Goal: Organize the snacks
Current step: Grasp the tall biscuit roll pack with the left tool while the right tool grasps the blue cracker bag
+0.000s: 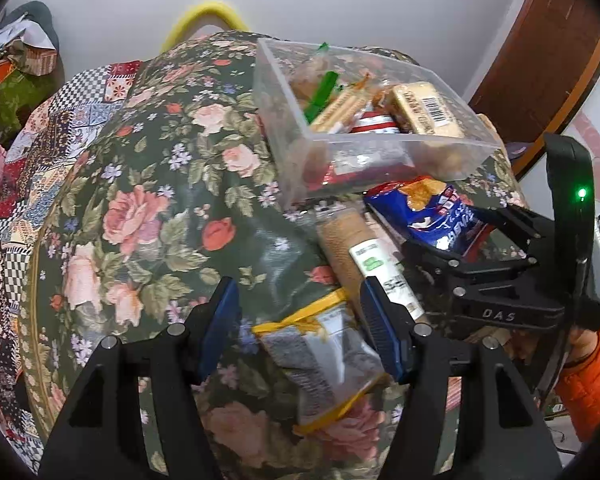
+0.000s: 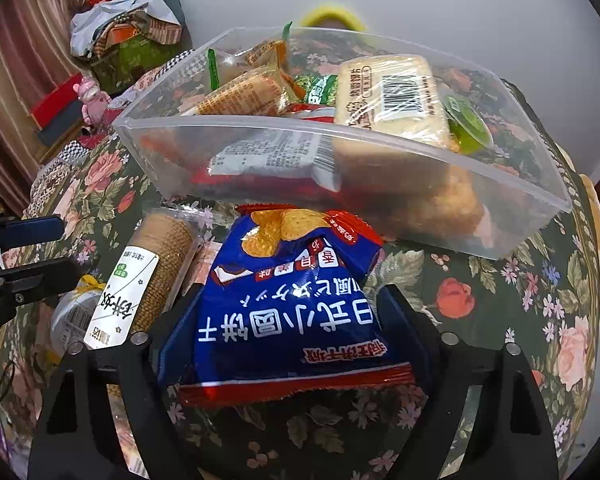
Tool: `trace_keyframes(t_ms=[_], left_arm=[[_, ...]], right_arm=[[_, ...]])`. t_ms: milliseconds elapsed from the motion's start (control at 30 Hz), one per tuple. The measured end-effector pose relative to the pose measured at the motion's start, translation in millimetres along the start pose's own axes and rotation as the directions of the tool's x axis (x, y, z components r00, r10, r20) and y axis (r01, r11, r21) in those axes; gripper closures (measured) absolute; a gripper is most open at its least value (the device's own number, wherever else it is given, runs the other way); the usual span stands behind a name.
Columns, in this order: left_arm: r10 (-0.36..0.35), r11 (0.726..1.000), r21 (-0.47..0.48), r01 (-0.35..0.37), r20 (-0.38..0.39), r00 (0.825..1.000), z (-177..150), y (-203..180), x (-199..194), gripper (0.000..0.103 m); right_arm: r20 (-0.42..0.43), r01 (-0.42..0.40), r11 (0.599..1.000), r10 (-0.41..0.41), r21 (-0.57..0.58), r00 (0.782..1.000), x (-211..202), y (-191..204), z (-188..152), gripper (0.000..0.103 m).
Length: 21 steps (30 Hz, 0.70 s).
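Observation:
A clear plastic bin (image 1: pixel 400 152) (image 2: pixel 380 208) holding several snack packs sits on the floral tablecloth. My right gripper (image 2: pixel 288 320) is shut on a blue and red biscuit bag (image 2: pixel 288 304) just in front of the bin; it also shows in the left wrist view (image 1: pixel 440 216). My left gripper (image 1: pixel 300 320) is open above a yellow-edged silver packet (image 1: pixel 324 364). A brown cracker roll with a white label (image 1: pixel 364 256) (image 2: pixel 148 276) lies between the two grippers.
The floral cloth (image 1: pixel 148 216) covers a rounded table. A patchwork cloth (image 1: pixel 40 152) and a pile of bags (image 2: pixel 128 20) lie to the left. A wooden door (image 1: pixel 548 52) stands at the far right. A yellow hoop (image 1: pixel 204 16) is behind the table.

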<state>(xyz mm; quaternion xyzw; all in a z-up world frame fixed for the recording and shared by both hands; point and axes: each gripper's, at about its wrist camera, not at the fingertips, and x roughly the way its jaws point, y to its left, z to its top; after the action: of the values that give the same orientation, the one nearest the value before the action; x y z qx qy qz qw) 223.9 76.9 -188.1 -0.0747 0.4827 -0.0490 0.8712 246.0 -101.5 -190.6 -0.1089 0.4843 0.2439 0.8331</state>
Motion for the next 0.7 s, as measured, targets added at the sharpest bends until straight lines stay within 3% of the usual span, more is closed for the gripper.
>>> trace_keyframes(t_ms=[367, 700], left_arm=[[-0.042, 0.999, 0.020, 0.043, -0.042, 0.998, -2, -34, 17, 0.039], [0.036, 0.999, 0.038, -0.034, -0.057, 0.998, -1, -62, 49, 0.039]], right_arm=[[0.048, 0.003, 0.997, -0.006, 0.078, 0.999, -36, -28, -27, 0.026], [0.076, 0.007, 0.996, -0.014, 0.092, 0.997, -56, -44, -40, 0.025]])
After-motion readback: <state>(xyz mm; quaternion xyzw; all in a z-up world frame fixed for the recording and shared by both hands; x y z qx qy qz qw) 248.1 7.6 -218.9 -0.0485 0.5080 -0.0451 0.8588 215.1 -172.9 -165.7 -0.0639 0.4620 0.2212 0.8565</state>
